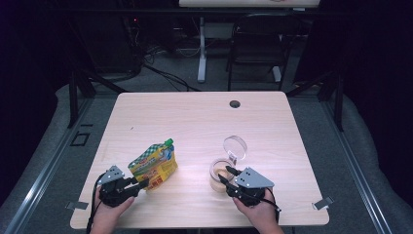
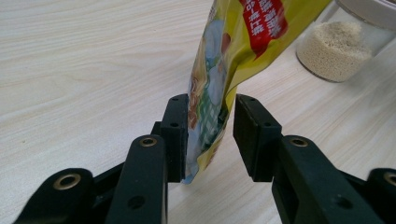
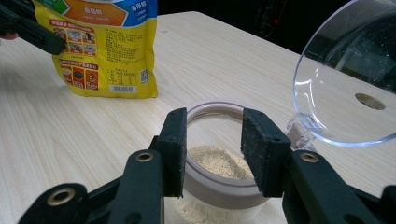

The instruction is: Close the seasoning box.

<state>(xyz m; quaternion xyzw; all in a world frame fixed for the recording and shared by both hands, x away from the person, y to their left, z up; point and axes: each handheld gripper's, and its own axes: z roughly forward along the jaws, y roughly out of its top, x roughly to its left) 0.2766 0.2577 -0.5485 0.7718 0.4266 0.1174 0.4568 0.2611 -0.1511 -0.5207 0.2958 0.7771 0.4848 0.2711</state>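
On the pale wooden counter [image 1: 195, 117] a yellow pouch [image 1: 155, 164] with a green cap stands upright, leaning a little, to the left of a glass jar [image 1: 220, 171] part filled with pale grains. The jar is my landmark: its clear hinged lid [image 1: 235, 146] stands flipped up on its far side, and a round hole in the counter [image 1: 234, 104] lies well beyond it.

The left tongs [image 1: 139, 184] sit at the pouch's near bottom corner, well to the left of the jar. In the left gripper view the pouch's edge [image 2: 210, 107] runs between the two black pads; one pad lies against the foil, the other stands clear of it, so the tongs are apart and not pinching.

The right tongs [image 1: 225, 174] rest at the jar's near rim. In the right gripper view the pads straddle the rim [image 3: 212, 186], apart; I cannot tell whether they press on it.
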